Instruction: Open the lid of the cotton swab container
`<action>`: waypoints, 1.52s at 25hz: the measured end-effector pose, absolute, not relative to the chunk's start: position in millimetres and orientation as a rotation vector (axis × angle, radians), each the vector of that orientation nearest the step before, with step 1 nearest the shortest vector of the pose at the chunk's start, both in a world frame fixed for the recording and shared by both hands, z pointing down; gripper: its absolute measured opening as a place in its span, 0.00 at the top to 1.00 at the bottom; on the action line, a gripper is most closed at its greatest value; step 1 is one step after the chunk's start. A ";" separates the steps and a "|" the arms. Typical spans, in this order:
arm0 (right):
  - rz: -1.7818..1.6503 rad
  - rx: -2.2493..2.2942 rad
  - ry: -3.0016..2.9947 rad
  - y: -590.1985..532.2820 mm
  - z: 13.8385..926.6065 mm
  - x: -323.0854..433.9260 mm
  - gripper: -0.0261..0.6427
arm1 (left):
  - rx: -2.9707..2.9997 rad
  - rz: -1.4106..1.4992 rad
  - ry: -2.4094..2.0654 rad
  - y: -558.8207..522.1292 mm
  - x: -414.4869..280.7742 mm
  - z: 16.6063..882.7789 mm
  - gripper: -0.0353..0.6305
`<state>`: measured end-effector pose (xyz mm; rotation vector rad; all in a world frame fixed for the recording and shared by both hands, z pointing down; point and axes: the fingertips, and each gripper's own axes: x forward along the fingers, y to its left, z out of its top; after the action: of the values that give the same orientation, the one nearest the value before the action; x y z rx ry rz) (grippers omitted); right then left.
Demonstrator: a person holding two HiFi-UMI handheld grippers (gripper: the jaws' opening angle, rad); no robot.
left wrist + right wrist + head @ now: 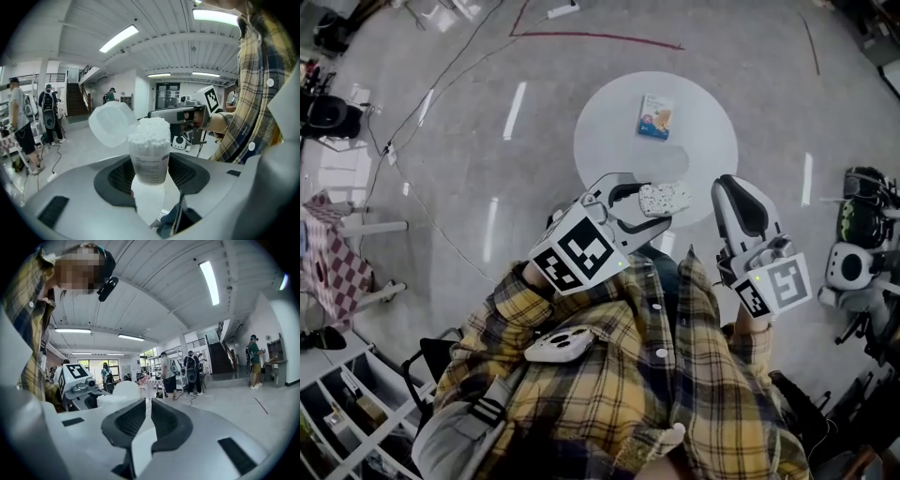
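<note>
Left gripper [649, 204]: clenched on the cotton swab container [150, 159], gripping it on 2 sides.
Left fingers [117, 177]: spread fairly wide, 1 dark pad against each side of the container's lower body, at its printed label.
Container pose: upright between the pads in the left gripper view, with its top standing above the fingers.
Lid [111, 124]: open, a translucent white cap tipped back and hanging off the container's rim on the left side in that view.
Cotton swabs [150, 130]: a packed white mass of tips, bare at the open mouth.
Container place: held up in the air in front of the person. In the head view it shows over the near rim of the round white tabletop [703, 112].
Right gripper [147, 405]: drawn in, holding nothing.
Right fingers [168, 420]: the 2 pads stand almost together, with only a thin slit between them and no object in it.
Right gripper place: just to the right of the container in the head view and apart from it. In the left gripper view it lies roughly level behind the swabs.
Seen from the right gripper: the left gripper's marker cube and the open lid show low on the left.
Tabletop load: 1 small flat packet [655, 116], lying well away from both grippers.
</note>
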<state>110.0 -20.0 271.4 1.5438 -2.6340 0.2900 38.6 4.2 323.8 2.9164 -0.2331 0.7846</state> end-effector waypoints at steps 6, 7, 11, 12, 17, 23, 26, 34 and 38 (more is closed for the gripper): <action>0.349 1.569 -2.626 -14.3 286.9 102.9 0.93 | 2.906 0.764 -0.271 5.1 36.5 322.3 0.60; 0.358 1.561 -2.629 -13.2 288.7 100.6 0.94 | 2.907 0.764 -0.270 5.5 36.2 322.5 0.60; 0.373 1.524 -2.655 -10.5 291.6 93.0 0.94 | 2.907 0.757 -0.251 7.4 35.4 325.3 0.60; 0.377 1.522 -2.657 -10.4 292.2 92.8 0.94 | 2.909 0.758 -0.244 8.1 35.5 326.3 0.60; 0.388 1.526 -2.651 -8.5 292.7 95.3 0.94 | 2.911 0.776 -0.220 10.7 34.6 327.9 0.60; 0.389 1.532 -2.647 -7.5 292.1 96.4 0.94 | 2.916 0.780 -0.206 12.7 35.9 329.1 0.60; 0.390 1.532 -2.647 -8.0 292.9 94.3 0.94 | 2.917 0.781 -0.194 14.3 35.1 330.7 0.60; 0.417 1.502 -2.661 -8.6 296.2 90.3 0.94 | 2.915 0.787 -0.192 13.3 32.4 331.0 0.60; 0.426 1.491 -2.666 -7.6 296.3 89.0 0.94 | 2.913 0.797 -0.184 13.8 32.7 331.6 0.60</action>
<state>89.0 -7.6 296.3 1.4907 -2.6659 0.4263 32.7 13.8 331.6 2.9134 -0.1841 0.7967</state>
